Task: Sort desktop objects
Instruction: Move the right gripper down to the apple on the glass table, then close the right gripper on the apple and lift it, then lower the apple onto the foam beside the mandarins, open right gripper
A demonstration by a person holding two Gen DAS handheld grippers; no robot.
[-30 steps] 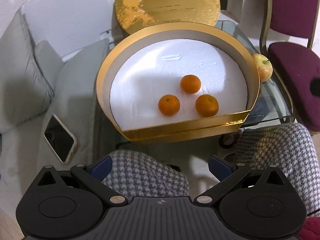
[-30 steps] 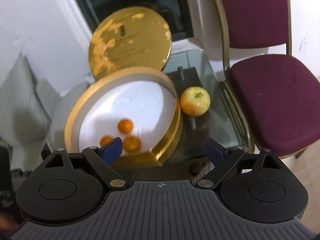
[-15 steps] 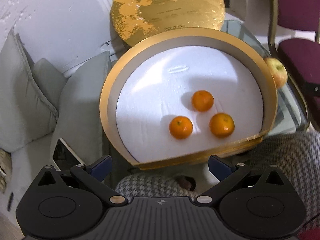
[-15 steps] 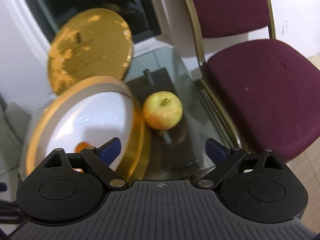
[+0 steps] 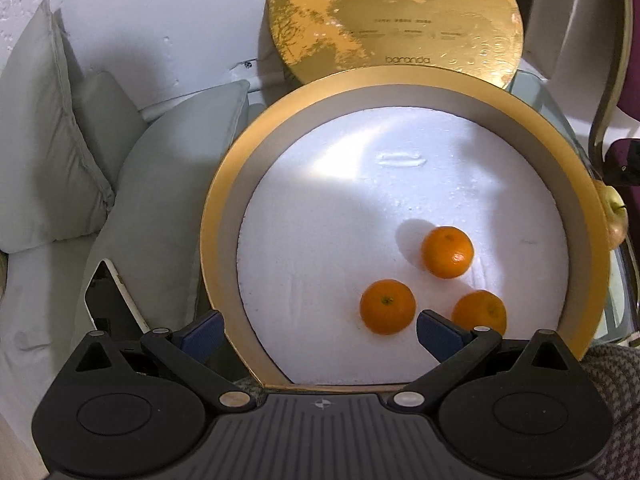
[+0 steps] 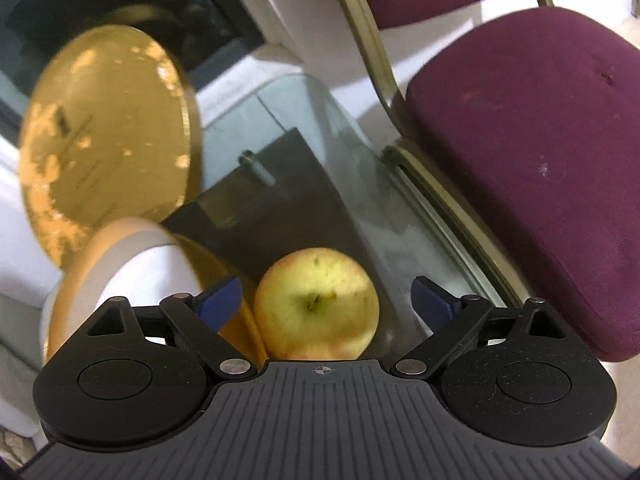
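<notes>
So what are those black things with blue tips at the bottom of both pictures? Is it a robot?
No robot, a person holds two grabbing tools, each with its own camera looking along two blue-tipped fingers. One picture is from the left gripper: it is open over a round gold box with three oranges on white foam. The gold lid leans behind. The other picture is from the right gripper: also open, with a yellow apple sitting between its fingers on a glass table, beside the box. Neither tool holds anything yet. A purple chair stands nearby.
</notes>
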